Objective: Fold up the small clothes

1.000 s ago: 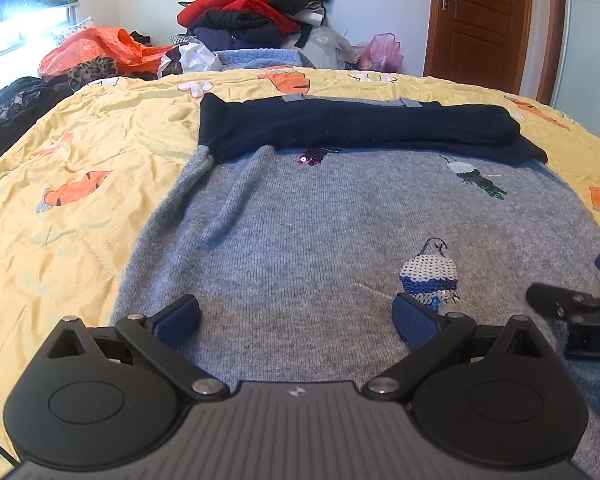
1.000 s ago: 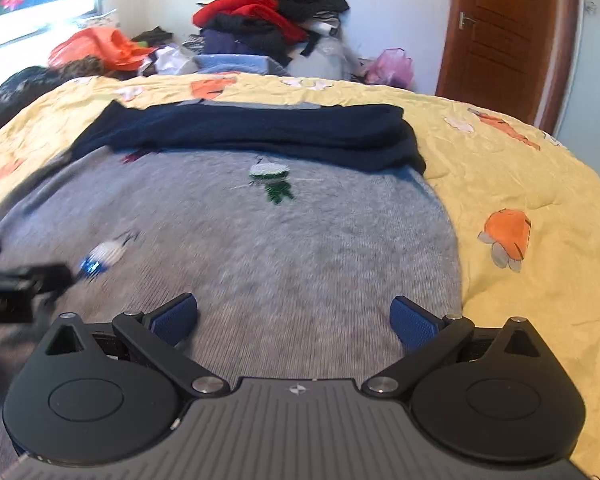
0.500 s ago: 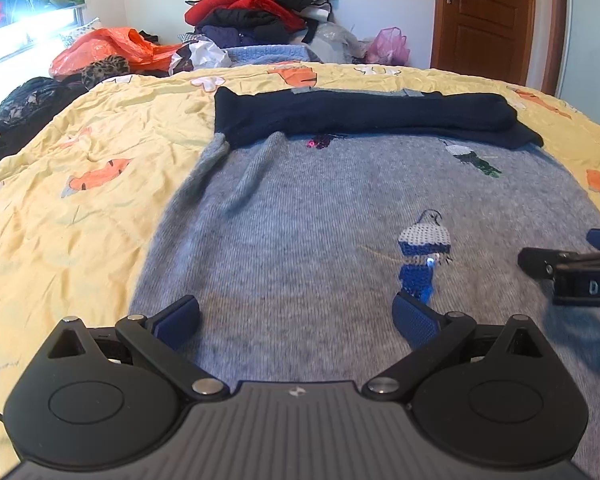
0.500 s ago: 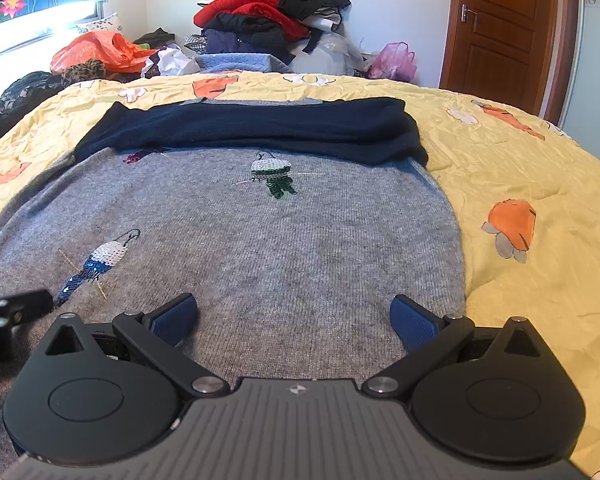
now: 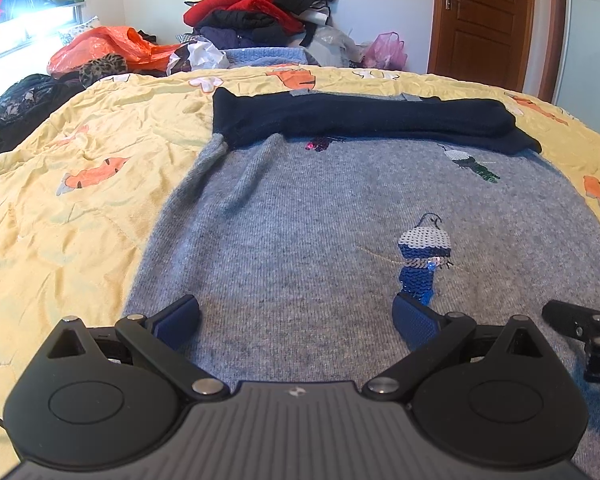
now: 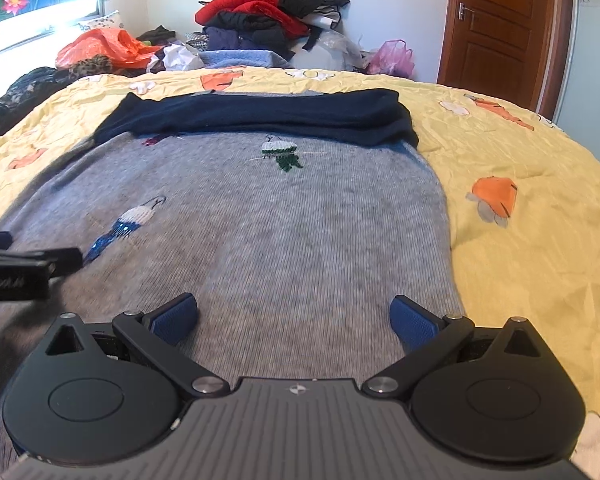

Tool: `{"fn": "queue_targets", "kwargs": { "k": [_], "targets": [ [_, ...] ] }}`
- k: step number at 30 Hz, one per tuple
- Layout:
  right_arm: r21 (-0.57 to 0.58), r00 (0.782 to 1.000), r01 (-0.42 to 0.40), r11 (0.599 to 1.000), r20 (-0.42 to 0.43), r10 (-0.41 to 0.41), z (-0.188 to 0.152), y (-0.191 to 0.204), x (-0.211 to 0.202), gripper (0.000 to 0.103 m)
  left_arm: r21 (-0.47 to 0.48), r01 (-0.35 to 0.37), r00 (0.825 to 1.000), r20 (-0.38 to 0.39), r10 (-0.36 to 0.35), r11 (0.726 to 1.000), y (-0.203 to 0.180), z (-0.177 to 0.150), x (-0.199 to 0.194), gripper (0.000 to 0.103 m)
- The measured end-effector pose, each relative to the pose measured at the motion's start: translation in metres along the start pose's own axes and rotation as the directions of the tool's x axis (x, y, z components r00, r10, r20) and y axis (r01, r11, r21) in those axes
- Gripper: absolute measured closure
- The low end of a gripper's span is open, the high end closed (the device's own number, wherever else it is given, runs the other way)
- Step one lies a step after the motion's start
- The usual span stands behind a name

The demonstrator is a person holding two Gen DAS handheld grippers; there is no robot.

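Note:
A grey knit sweater (image 5: 300, 220) with sequin bird patches lies flat on the yellow bedspread (image 5: 80, 208); it also fills the right wrist view (image 6: 280, 220). Its navy sleeves (image 5: 360, 120) are folded across the far end, also seen in the right wrist view (image 6: 260, 118). My left gripper (image 5: 296, 320) is open and empty, low over the sweater's near left part. My right gripper (image 6: 294, 318) is open and empty over the near right part. The right gripper's tip shows in the left wrist view (image 5: 580, 320), and the left gripper's side shows in the right wrist view (image 6: 24, 268).
A pile of red, black and blue clothes (image 5: 260, 12) stands beyond the bed's far edge. An orange plastic bag (image 5: 100, 46) and dark clothes (image 5: 24, 96) lie at the far left. A brown door (image 5: 484, 20) is at the far right.
Both grippers have drawn back toward the near end of the sweater and stayed open. The sweater has not moved.

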State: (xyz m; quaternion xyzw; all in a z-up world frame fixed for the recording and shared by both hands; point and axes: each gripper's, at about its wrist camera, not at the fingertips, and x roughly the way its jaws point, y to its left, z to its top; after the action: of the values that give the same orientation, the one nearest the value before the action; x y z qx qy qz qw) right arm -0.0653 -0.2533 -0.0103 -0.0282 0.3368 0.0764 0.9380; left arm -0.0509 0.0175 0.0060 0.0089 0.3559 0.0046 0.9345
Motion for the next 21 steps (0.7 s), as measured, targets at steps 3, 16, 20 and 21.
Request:
{"fn": "queue_targets", "kwargs": {
  "k": [3,16,20,21],
  "targets": [
    [-0.003,1.000,-0.003,1.000,0.002,0.003,0.000,0.000,0.001,0.000,0.001,0.000,1.000,-0.001,0.000,1.000,0.000,0.000,0.000,0.000],
    [-0.003,1.000,-0.008,1.000,0.002,0.008,0.000,0.000,0.001,0.000,0.005,0.008,1.000,-0.011,-0.008,1.000,0.005,-0.011,-0.014,0.000],
    [-0.003,1.000,-0.008,1.000,0.003,0.008,0.000,0.000,0.001,0.000,0.006,0.013,1.000,-0.005,-0.013,1.000,0.005,-0.011,-0.014,0.000],
    [-0.003,1.000,-0.007,1.000,0.002,0.007,0.000,0.000,0.001,0.000,0.007,0.013,1.000,-0.005,-0.013,1.000,0.005,-0.011,-0.014,0.000]
  ]
}}
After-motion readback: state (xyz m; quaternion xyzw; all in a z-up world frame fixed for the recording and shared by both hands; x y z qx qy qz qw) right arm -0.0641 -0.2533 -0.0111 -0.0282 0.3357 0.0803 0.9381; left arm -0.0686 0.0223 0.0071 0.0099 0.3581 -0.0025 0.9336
